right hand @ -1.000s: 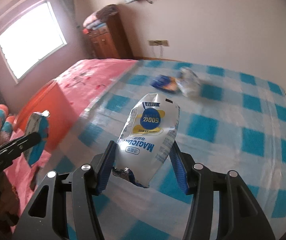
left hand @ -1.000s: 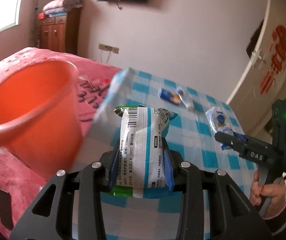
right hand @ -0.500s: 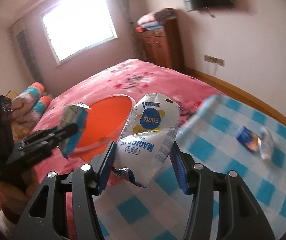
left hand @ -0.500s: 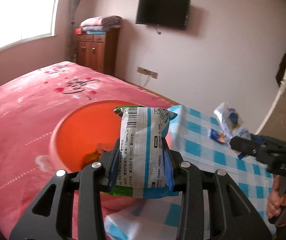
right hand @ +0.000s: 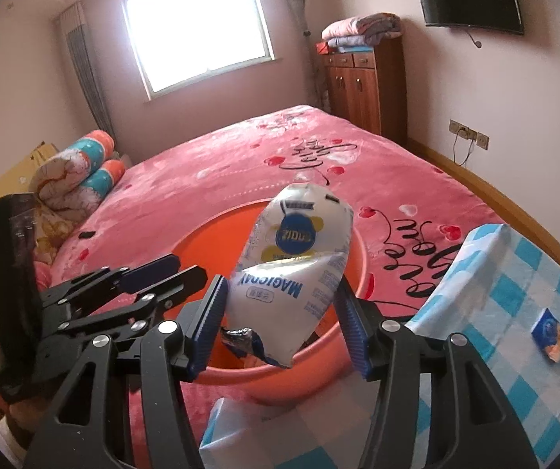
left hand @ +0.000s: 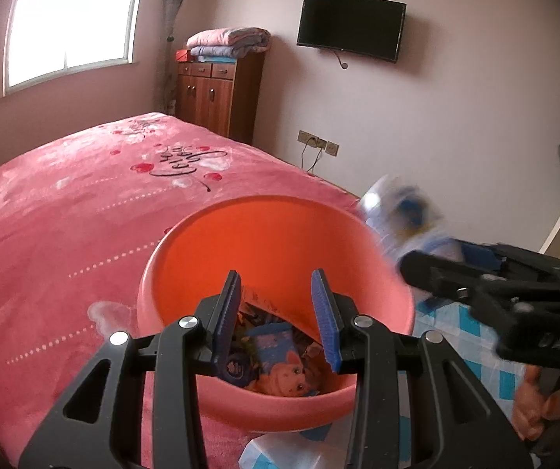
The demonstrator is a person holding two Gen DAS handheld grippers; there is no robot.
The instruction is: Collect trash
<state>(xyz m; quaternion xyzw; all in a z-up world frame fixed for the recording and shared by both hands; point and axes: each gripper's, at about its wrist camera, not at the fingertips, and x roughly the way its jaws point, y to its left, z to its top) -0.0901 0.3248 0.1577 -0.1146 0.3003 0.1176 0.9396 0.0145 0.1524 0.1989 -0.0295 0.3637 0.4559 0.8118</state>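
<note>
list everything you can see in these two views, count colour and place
basin: 1, orange, on the bed at the table's edge, wrappers inside
white snack bag: 1, white and blue, between the right gripper's opening jaws, over the basin
small wrappers: 2, blue and white, on the checked cloth
checked cloth: 1, blue and white, covers the table
bed cover: 1, pink, under the basin
cabinet: 1, brown, by the wall, folded blankets on top
television: 1, black, on the wall
window: 1, bright, far wall
left gripper: 1, black, blue pads, opening with nothing between them, over the basin
right gripper: 1, black, blue pads
</note>
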